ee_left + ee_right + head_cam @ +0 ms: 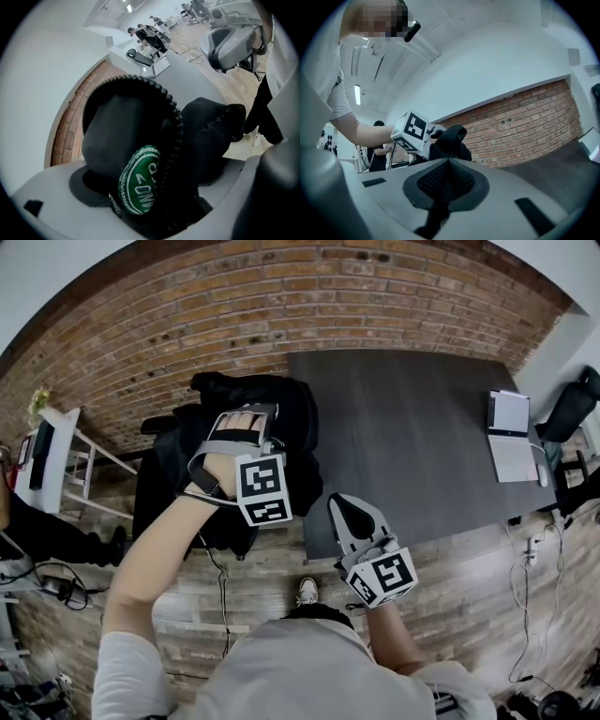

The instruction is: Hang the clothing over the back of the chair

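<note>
Now, at the chair (155,474), gripping the black clothing (295,418) near its green patch (139,180) with the left tongs (150,187); best to centre it across the backrest before letting go. Right tongs (449,180) pressed together, empty, over the table (422,427) edge.

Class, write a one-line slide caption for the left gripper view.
Left gripper clamps a black garment bearing a green embroidered patch.

The chair (157,426) is largely covered by the black clothing (286,418); lettering on the green patch (139,180) is partly hidden by a fold.
</note>
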`<state>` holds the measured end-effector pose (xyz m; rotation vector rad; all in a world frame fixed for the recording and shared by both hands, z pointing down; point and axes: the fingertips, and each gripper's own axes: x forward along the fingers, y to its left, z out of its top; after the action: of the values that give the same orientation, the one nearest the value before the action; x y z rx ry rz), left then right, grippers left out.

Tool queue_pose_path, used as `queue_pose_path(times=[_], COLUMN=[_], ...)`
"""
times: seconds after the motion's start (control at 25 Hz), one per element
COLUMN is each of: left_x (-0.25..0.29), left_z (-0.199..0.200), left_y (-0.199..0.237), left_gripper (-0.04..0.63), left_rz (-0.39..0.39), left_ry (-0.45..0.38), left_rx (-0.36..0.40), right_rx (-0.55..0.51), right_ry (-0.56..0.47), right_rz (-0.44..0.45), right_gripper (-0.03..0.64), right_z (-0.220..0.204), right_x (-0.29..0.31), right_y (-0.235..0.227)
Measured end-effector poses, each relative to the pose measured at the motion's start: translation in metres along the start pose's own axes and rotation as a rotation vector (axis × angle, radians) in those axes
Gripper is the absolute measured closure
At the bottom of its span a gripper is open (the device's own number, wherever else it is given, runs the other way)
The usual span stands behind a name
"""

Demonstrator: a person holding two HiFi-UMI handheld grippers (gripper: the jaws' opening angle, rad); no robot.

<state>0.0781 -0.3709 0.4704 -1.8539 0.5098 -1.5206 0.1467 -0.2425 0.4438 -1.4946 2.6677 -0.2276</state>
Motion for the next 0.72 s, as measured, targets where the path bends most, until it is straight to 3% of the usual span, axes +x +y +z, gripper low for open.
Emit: queue_pose_path(times=[0.4, 0.72], left_x=[-0.036, -0.011], left_z=[0.011, 0.029], left_y=[-0.01, 0.002], left_gripper=[0.104, 0.104], left_rz=[-0.051, -0.101], left_ry=[-0.073, -0.067], left_rx=[-0.115, -0.35], right_rx=[0.0, -0.003], right_ry=[-0.002, -0.004], right_rz=[-0.007, -0.014], right_gripper=[0.598, 0.598], right_z=[-0.002, 0.001], right_x=[-0.012, -0.021], right_y=[0.002, 0.005])
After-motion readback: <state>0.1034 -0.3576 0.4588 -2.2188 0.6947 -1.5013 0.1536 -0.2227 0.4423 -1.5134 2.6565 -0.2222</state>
